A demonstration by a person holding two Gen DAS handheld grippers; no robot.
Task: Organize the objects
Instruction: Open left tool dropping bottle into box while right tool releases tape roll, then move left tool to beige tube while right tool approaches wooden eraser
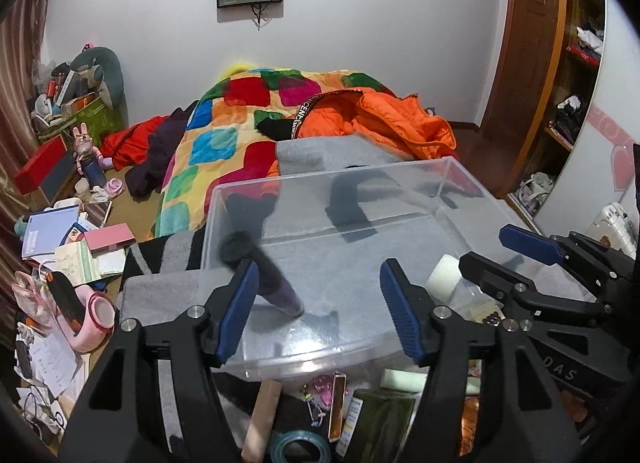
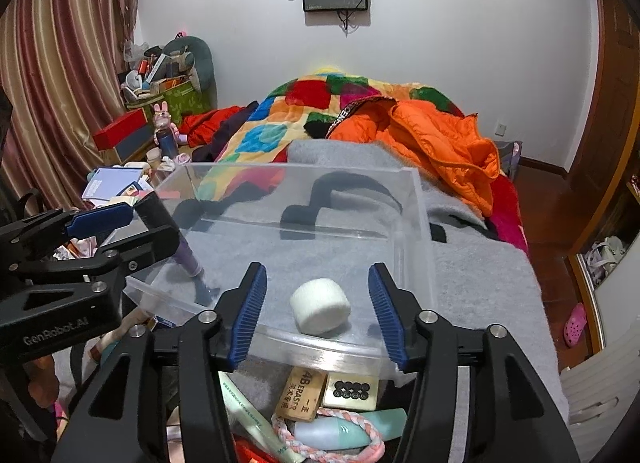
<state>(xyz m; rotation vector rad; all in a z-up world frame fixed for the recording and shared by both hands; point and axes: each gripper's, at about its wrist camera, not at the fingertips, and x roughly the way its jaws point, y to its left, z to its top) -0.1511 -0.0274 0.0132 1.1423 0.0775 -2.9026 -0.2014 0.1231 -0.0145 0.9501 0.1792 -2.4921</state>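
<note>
A clear plastic bin stands on a grey blanket. Inside it a purple tube with a dark cap leans near the left side, and a white roll lies near the front right. My left gripper is open and empty just above the bin's near rim; it also shows in the right wrist view. My right gripper is open and empty, with the white roll lying below, between its fingers; it also shows in the left wrist view.
Small items lie in front of the bin: a 4B eraser, a domino tile, a braided cord, a tape ring, a wooden block. An orange jacket and colourful quilt lie behind. A cluttered desk stands left.
</note>
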